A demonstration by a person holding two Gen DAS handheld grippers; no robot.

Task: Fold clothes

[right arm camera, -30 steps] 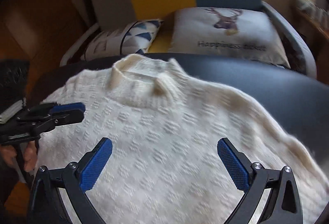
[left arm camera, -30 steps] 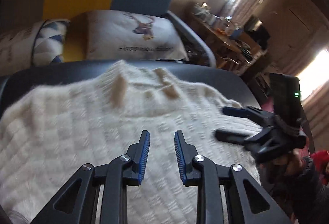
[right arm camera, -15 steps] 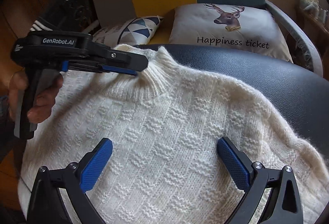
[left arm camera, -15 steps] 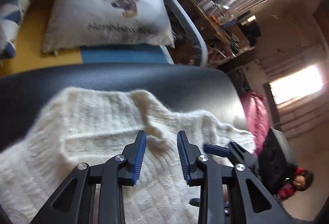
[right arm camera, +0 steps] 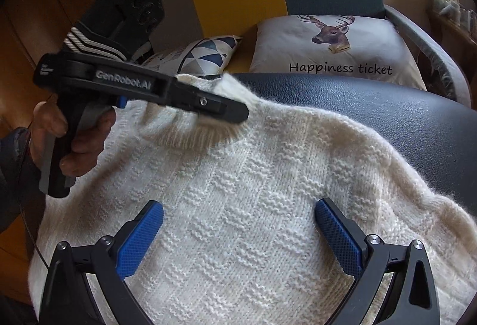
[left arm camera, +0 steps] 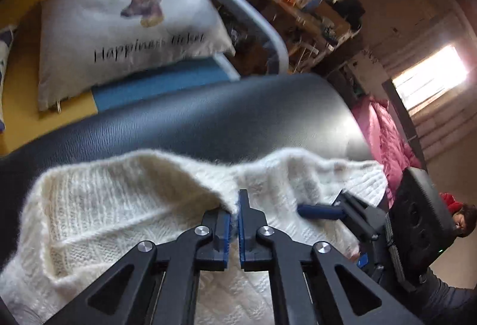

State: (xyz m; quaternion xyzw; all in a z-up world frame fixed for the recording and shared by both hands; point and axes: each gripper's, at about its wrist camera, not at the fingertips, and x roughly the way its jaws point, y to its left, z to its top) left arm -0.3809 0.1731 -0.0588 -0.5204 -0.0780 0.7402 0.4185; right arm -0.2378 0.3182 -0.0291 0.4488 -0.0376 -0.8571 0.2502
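Note:
A cream knitted sweater (right arm camera: 268, 176) lies spread on a black leather surface (right arm camera: 387, 116), with its collar (right arm camera: 232, 89) at the far edge. My left gripper (left arm camera: 235, 202) is shut on the collar's rim, and a fold of knit is pinched between its blue pads. From the right wrist view, the left gripper (right arm camera: 238, 114) reaches in from the left, held by a hand (right arm camera: 74, 140). My right gripper (right arm camera: 238, 205) hangs open and wide just above the sweater's chest, with nothing gripped. One of its blue pads (left arm camera: 319, 210) shows in the left wrist view, over the sweater (left arm camera: 104, 205).
Behind the leather surface (left arm camera: 208, 122) is a yellow and blue sofa with a deer pillow (right arm camera: 334, 50) and a triangle-patterned pillow (right arm camera: 205, 56). A pink cloth (left arm camera: 384, 140) lies to the right. A cluttered shelf (left arm camera: 298, 6) stands further back.
My left gripper moved forward across the sweater to the collar and shut on its rim. The right gripper stayed open over the chest, almost still.

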